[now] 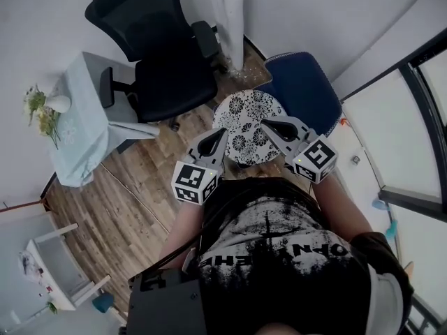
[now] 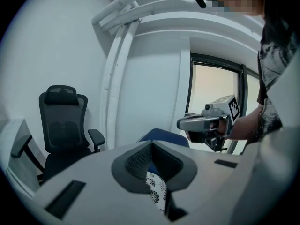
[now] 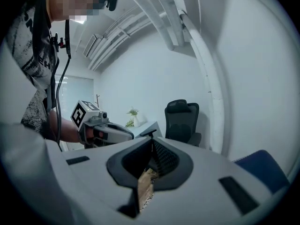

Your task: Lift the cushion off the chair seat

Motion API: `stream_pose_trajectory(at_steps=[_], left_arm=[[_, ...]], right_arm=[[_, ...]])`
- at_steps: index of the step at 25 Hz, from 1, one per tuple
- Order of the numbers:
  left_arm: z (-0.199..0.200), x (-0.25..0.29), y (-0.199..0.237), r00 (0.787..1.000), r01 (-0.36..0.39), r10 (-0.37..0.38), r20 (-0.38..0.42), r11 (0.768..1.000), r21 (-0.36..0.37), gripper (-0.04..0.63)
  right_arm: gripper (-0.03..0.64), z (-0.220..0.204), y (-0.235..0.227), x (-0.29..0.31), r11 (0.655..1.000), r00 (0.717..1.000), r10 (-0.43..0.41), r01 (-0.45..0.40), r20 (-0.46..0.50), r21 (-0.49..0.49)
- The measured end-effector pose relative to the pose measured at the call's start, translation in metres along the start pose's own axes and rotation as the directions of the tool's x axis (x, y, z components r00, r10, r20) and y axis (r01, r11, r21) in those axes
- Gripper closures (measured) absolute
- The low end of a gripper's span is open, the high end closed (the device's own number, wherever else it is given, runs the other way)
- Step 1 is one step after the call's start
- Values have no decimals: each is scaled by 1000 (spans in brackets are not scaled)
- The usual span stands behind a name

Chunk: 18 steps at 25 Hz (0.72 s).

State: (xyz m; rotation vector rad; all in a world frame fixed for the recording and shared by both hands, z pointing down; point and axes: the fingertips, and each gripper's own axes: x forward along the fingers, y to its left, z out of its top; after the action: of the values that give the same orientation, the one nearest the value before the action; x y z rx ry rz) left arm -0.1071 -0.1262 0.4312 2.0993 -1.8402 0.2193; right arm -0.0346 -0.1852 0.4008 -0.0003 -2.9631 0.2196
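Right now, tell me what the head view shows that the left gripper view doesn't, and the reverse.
Only the head view: the vase with flowers, and the wood floor.
Only the left gripper view: the ceiling.
Both: the black chair, the blue chair, the cushion lying on the blue chair, and the right hand-held gripper.

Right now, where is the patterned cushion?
Head view, centre: the cushion sits on the blue chair, right of the black office chair, beneath the tips of the left tool and right tool.
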Motion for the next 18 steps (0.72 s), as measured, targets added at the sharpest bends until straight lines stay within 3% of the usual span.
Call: stream_pose_trajectory(at_steps=[9, 18], left_arm=[[20, 16, 50, 990, 140, -139, -17, 989, 51, 581], [12, 29, 85, 961, 273, -268, -74, 960, 64, 580]], right_arm=[[600, 19, -13, 41, 991, 990, -136, 136, 24, 10], [600, 4, -20, 73, 963, 964, -266, 266, 10, 41]])
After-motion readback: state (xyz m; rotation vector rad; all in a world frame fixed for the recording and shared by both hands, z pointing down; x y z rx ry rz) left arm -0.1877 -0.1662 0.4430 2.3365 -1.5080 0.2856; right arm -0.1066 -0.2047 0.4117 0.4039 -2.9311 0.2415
